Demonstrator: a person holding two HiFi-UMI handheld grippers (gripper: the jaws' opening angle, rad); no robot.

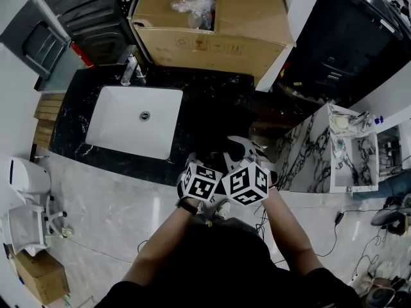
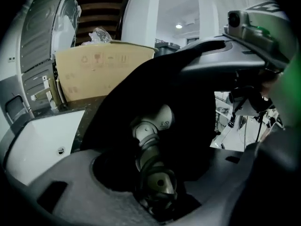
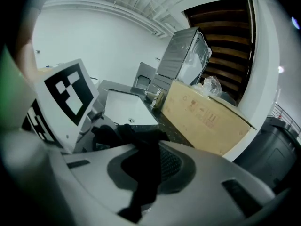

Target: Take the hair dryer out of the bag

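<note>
A black bag (image 1: pixel 215 154) sits on the dark counter (image 1: pixel 205 101), just ahead of both grippers. In the left gripper view its mouth (image 2: pixel 141 86) gapes, and a white and silver hair dryer (image 2: pixel 154 126) with a coiled cord lies inside. My left gripper (image 2: pixel 155 178) is open, its jaws on either side of the dryer's lower end without pressing on it. My right gripper (image 3: pixel 141 189) is shut on a fold of the bag's black cloth (image 3: pixel 136 142), holding the rim up. It shows at the upper right (image 2: pixel 254 27) in the left gripper view.
A white sink (image 1: pixel 138 117) is set into the counter to the left of the bag. A large cardboard box (image 1: pixel 212 37) stands at the back. A marbled cabinet (image 1: pixel 314 153) is to the right, and a white appliance (image 1: pixel 26 178) sits on the floor at the left.
</note>
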